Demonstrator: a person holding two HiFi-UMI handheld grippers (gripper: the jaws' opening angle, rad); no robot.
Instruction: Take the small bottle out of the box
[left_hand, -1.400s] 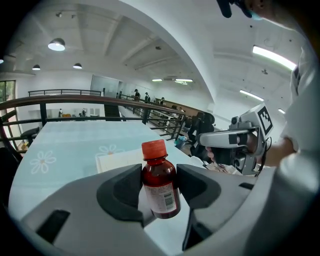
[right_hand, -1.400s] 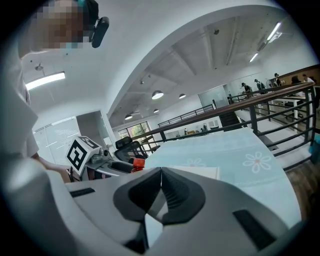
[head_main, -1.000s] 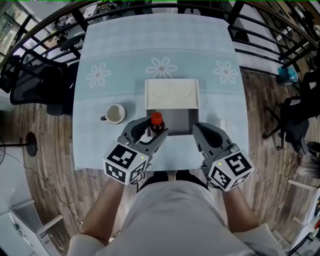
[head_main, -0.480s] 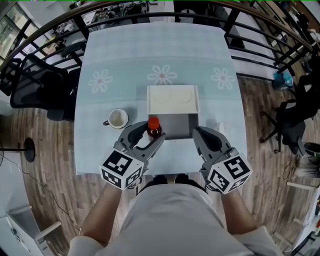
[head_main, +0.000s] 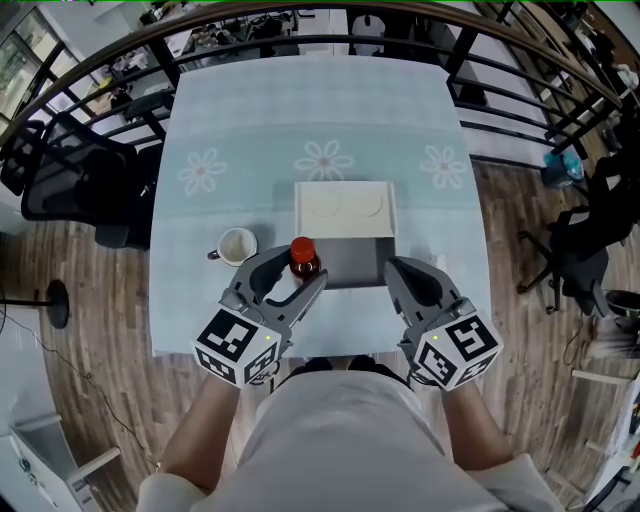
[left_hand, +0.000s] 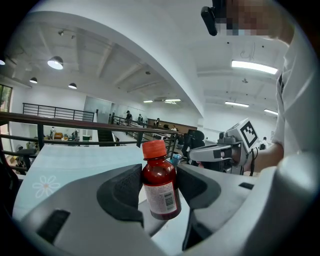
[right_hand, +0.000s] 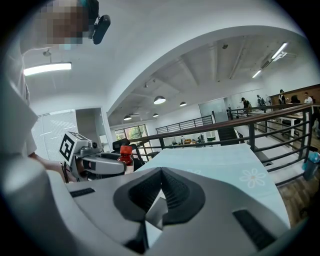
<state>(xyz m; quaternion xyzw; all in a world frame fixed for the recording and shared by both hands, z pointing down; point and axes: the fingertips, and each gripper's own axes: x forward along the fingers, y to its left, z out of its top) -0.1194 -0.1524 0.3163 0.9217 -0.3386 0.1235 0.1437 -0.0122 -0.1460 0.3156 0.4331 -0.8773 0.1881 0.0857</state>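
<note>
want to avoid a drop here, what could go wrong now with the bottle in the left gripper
1. The small bottle is held only by the left gripper's two pads on its smooth, round body. It could slip or twist out and fall onto the box or the table.
2. The mug stands close beside the left gripper, so a sideways swing might knock it.
3. The right gripper is shut and empty, so it gives no backup.

Centre frame, small bottle (left_hand: 158, 174): glossy brown, paper label (left_hand: 164, 196), matt orange cap (left_hand: 153, 149). The left gripper (left_hand: 158, 176): smooth matt grey plastic, dark ribbed pads (left_hand: 125, 192). Left edge, floor (head_main: 90, 400): wood planks.
</note>
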